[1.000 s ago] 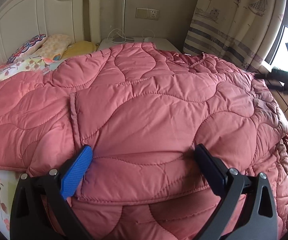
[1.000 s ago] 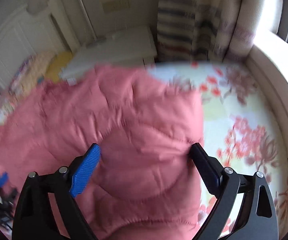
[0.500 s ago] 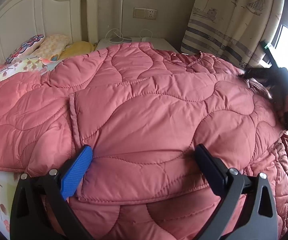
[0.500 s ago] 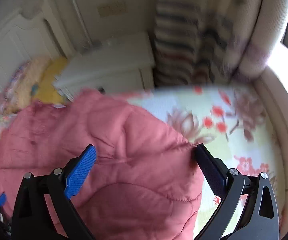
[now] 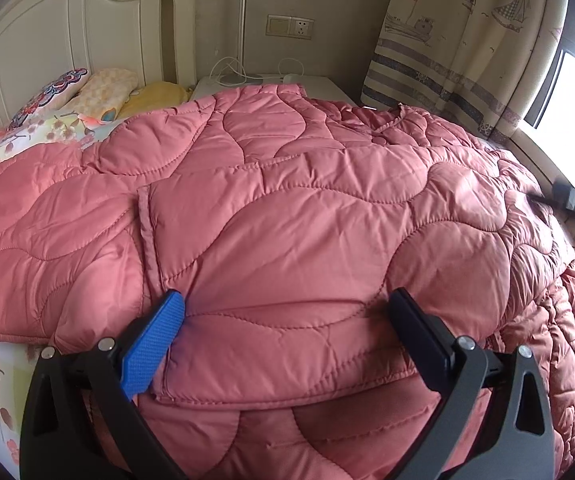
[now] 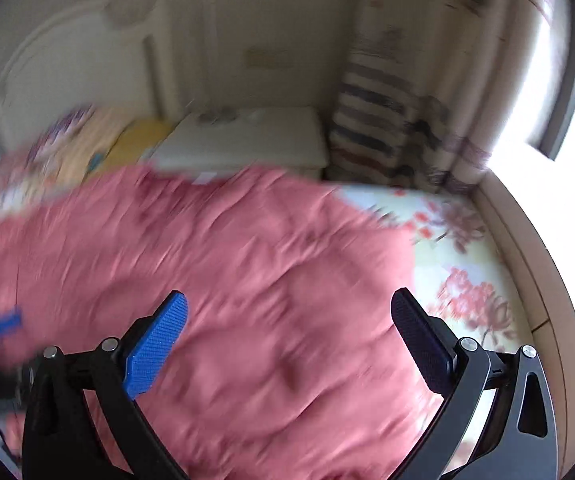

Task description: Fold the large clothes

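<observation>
Pink quilted coat (image 5: 287, 220) spread over floral bedsheet (image 6: 467, 264), folded hem edge between spread fingers of left gripper (image 5: 287, 320), right gripper (image 6: 287, 320) jaws wide, holding nothing, bare sheet beside coat's right edge

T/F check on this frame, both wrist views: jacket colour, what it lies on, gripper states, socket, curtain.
1. The quilted jacket is pink. True.
2. It lies on a bare wooden floor. False: it lies on a floral bedsheet.
3. The right gripper is clamped on a sleeve. False: its jaws stand wide open over the jacket.
4. A wall socket sits above the nightstand. True.
5. The curtain is plain black. False: pale with boat prints and stripes.
</observation>
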A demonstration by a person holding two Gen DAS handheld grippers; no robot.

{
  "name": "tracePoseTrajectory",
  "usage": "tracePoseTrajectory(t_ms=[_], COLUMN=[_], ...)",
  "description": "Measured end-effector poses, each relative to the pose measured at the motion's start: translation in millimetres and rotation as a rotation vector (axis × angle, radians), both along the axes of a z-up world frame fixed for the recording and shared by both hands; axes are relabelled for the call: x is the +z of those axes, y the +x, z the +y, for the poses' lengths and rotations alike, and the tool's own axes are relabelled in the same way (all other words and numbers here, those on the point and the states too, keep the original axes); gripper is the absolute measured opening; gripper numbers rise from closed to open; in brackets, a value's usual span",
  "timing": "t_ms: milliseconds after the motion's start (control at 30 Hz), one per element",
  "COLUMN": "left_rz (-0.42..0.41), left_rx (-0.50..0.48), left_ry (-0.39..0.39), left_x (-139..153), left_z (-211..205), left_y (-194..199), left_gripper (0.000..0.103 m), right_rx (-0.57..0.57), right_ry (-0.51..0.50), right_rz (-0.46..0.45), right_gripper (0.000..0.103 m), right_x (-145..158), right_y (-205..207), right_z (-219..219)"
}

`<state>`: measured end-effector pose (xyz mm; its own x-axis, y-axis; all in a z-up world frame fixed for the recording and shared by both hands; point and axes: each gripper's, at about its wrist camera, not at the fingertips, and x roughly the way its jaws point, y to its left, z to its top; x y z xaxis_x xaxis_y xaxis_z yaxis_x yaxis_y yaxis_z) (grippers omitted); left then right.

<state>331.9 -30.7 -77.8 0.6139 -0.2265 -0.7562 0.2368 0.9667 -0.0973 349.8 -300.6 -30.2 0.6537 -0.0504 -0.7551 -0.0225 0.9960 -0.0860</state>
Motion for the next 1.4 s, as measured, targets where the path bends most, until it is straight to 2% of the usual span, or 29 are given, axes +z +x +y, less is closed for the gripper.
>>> tracePoseTrajectory(t_ms=[100, 133, 267, 367, 467, 533, 633, 733, 833, 867, 900, 967, 1000, 1067, 1100, 1167, 1300, 1333, 1367, 1400], left_rz=[0.000, 0.001, 0.002, 0.002, 0.002, 0.002, 0.010, -0.054, -0.157, -0.175, -0.175, -0.164, -0.160, -0.188, -0.207, -0.234, -0.202, -0.196, -0.173, -0.138], left_rx=[0.000, 0.000, 0.001, 0.000, 0.000, -0.005, 0.015, 0.113, 0.299, 0.387, 0.440, 0.605, 0.651, 0.707, 0.735, 0.796, 0.855, 0.864, 0.889, 0.907], left_ry=[-0.013, -0.019, -0.031, -0.031, -0.024, -0.025, -0.098, -0.274, -0.425, -0.472, -0.490, -0.560, -0.592, -0.684, -0.694, -0.658, -0.582, -0.571, -0.561, -0.580], left_x=[0.0, 0.1, 0.2, 0.2, 0.2, 1.0, 12.8, 36.1, 41.1, 36.3, 32.5, 18.8, 14.3, 8.9, 10.7, 18.6, 19.9, 21.5, 23.9, 25.1], left_z=[1.4, 2.3, 3.0, 3.3, 2.1, 2.0, 20.6, 76.4, 159.5, 198.0, 218.7, 281.9, 302.8, 347.6, 363.1, 391.9, 422.6, 424.2, 424.2, 421.9], left_y=[-0.3, -0.2, 0.0, 0.0, -0.2, -1.1, -15.0, -50.8, -95.9, -110.6, -116.6, -129.8, -131.6, -131.2, -127.7, -109.8, -63.3, -57.3, -50.0, -46.0], left_gripper=[0.101, 0.101, 0.101, 0.101, 0.101, 0.101, 0.101, 0.101, 0.101, 0.100, 0.100, 0.095, 0.093, 0.082, 0.082, 0.082, 0.081, 0.074, 0.041, 0.019], right_rx=[0.028, 0.024, -0.073, -0.035, -0.012, -0.019, -0.040, -0.040, -0.040, -0.040, -0.039, -0.038, -0.038, -0.037, -0.037, -0.036, -0.034, -0.033, -0.032, -0.031], right_ry=[-0.088, -0.082, -0.026, -0.024, -0.078, -0.062, -0.044, -0.063, -0.049, -0.049, -0.049, -0.046, -0.043, -0.039, -0.039, -0.035, -0.009, -0.003, 0.008, 0.022], right_rz=[0.094, 0.070, 0.077, -0.021, 0.014, 0.054, 0.043, 0.036, 0.031, 0.029, 0.029, 0.028, 0.027, 0.027, 0.027, 0.025, 0.016, 0.012, 0.003, -0.009], right_gripper=[0.098, 0.098, 0.098, 0.098, 0.098, 0.098, 0.099, 0.099, 0.099, 0.099, 0.099, 0.099, 0.099, 0.099, 0.099, 0.099, 0.099, 0.099, 0.099, 0.099], right_x=[-44.1, -48.4, -34.3, -14.7, -30.8, -52.7, -51.9, -53.9, -55.5, -55.1, -54.2, -54.1, -54.3, -53.5, -53.1, -52.9, -51.5, -50.7, -49.4, -47.7], right_y=[-4.3, -7.8, -16.6, -48.2, -65.5, -67.6, -68.3, -71.5, -73.3, -73.6, -72.3, -73.7, -74.2, -71.5, -71.4, -72.1, -73.4, -73.9, -75.1, -76.7], right_z=[22.3, 22.2, 14.1, 26.1, 33.4, 26.0, 23.9, 26.7, 24.0, 24.7, 24.1, 23.7, 23.8, 21.6, 21.9, 21.9, 19.0, 17.8, 16.3, 14.4])
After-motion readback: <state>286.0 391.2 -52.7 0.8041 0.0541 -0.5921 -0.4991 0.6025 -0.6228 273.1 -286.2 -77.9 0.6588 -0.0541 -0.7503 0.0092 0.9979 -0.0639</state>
